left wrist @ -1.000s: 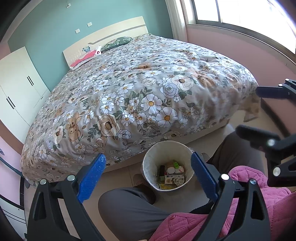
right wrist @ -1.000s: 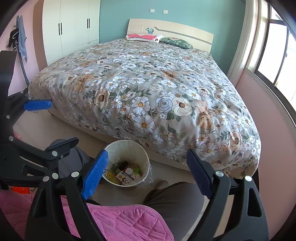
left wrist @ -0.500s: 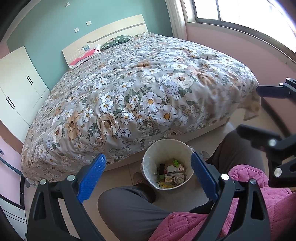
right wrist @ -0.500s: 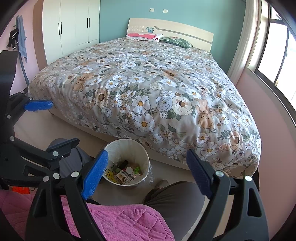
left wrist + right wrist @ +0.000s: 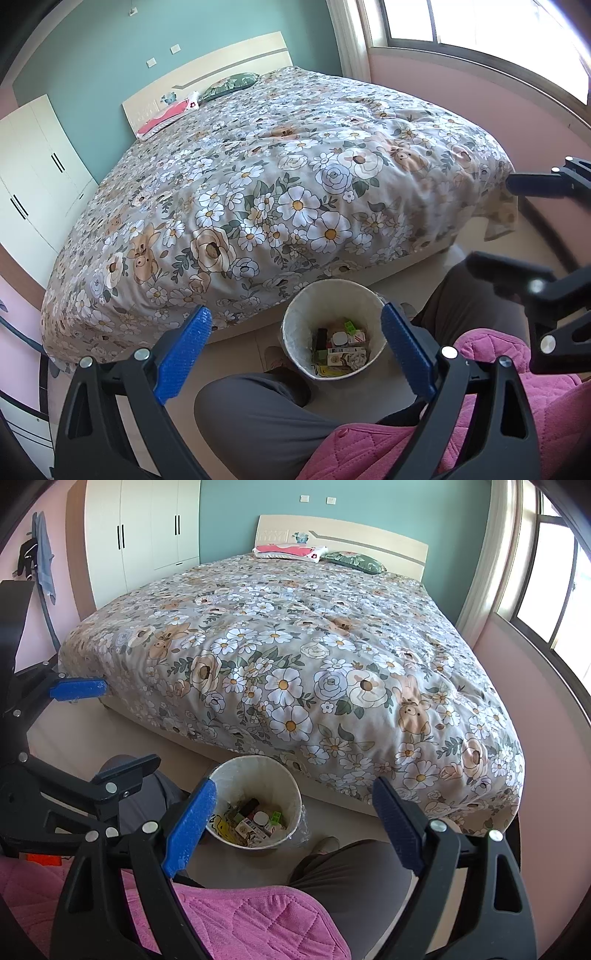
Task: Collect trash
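**Both tools wide and empty above the filled bin**

We hold the left tool [image 5: 295, 343] with its blue-padded jaws spread wide and nothing between them. We hold the right tool [image 5: 291, 812] the same way: wide apart, gripping nothing. Each tool shows in the other's camera, the right one at 3 o'clock of the left wrist view, the left one at 9 o'clock of the right wrist view.

The round white plastic waste bin [image 5: 295, 317] [image 5: 229, 775] stands upright on the pale tiled floor [image 5: 332, 827], its mouth facing up, its long axis vertical. In both views it sits at about 6 o'clock, framed between the jaws and just beside the foot of the bed with the floral grey quilt [image 5: 295, 192] [image 5: 295, 657], which fills the middle towards 12 o'clock.

Inside the bin lies the mixed trash of small boxes and wrappers [image 5: 340, 347] [image 5: 255, 821]: a white round cap, a small green piece, a dark stick-shaped item and printed cartons. They are jumbled, so we cannot tell one common direction for them.

Our grey-trousered knees [image 5: 266, 410] [image 5: 354, 871] flank the bin, and a pink quilted garment [image 5: 517, 417] [image 5: 236, 919] covers the lap at 5 to 7 o'clock.
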`<state>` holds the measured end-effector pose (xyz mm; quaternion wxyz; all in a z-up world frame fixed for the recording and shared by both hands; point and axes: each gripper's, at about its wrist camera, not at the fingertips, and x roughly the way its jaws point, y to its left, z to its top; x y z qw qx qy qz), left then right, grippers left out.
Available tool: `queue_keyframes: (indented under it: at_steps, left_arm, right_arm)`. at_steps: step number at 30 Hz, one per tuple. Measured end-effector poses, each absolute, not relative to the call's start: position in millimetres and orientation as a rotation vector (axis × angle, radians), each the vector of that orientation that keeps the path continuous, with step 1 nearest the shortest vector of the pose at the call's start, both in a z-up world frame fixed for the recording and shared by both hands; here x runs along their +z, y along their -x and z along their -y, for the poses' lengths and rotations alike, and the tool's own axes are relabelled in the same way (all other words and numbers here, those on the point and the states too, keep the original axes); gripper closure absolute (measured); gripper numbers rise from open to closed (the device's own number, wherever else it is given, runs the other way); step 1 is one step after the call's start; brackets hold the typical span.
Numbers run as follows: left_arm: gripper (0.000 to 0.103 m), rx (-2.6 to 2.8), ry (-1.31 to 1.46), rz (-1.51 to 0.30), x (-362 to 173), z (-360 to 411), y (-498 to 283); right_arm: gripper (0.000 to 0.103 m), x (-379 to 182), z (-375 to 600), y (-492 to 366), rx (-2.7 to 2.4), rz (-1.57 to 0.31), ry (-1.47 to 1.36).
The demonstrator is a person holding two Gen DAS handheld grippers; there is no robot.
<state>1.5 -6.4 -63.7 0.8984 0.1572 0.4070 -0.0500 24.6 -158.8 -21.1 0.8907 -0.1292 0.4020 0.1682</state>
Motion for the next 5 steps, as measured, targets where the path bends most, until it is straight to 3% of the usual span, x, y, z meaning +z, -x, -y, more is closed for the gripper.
queue_keyframes:
  at_steps: [5]
  left_arm:
    - [0.009,-0.102,-0.308,-0.849,-63.8,4.8,-2.5]
  right_arm:
    - [0.018,-21.2,158.7,-24.4,0.349,-0.833,0.268]
